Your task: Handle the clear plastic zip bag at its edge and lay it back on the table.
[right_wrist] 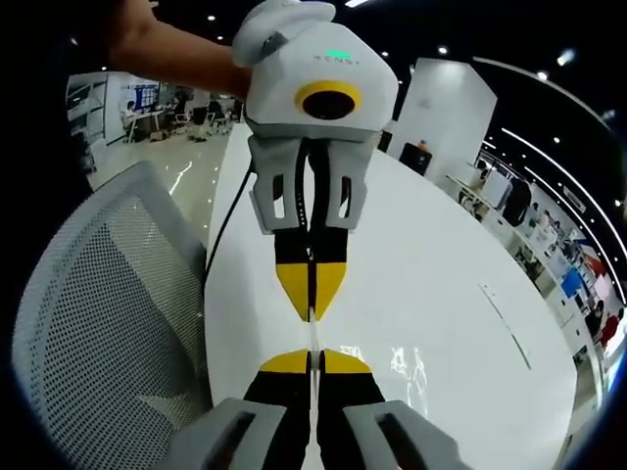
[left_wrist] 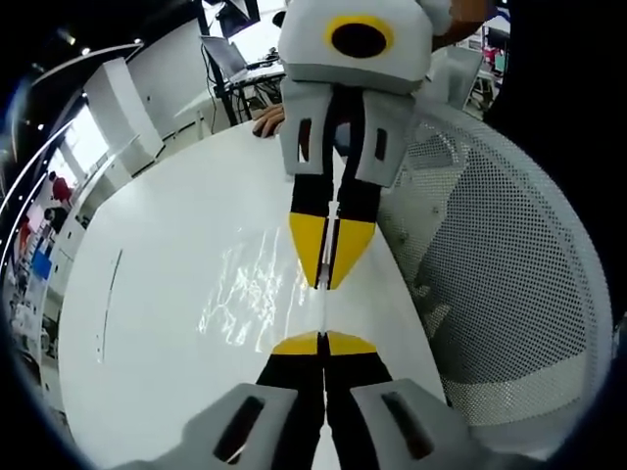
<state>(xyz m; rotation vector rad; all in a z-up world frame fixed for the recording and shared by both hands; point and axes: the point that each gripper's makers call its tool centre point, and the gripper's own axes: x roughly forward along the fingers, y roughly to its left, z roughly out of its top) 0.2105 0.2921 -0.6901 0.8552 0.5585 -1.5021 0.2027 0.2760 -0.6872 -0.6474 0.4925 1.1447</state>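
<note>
The clear plastic zip bag (left_wrist: 245, 294) shows as glinting film over the white table (left_wrist: 157, 225). Its edge runs as a thin strip between the two grippers, which face each other tip to tip. In the left gripper view, my left gripper (left_wrist: 323, 343) is shut on the near end of that edge. The right gripper (left_wrist: 328, 279) comes down from the top, shut on the far end. In the right gripper view, my right gripper (right_wrist: 313, 360) pinches the strip and the left gripper (right_wrist: 312, 311) meets it from above. Glints of the bag (right_wrist: 407, 367) lie to the right there.
A white mesh chair (left_wrist: 490, 274) stands close against the table's edge, also the chair (right_wrist: 98, 323) at left. A person's hand (left_wrist: 266, 119) rests on the far table end near a laptop (left_wrist: 227, 54). An arm (right_wrist: 176, 54) holds the left gripper. The table (right_wrist: 441, 264) stretches away.
</note>
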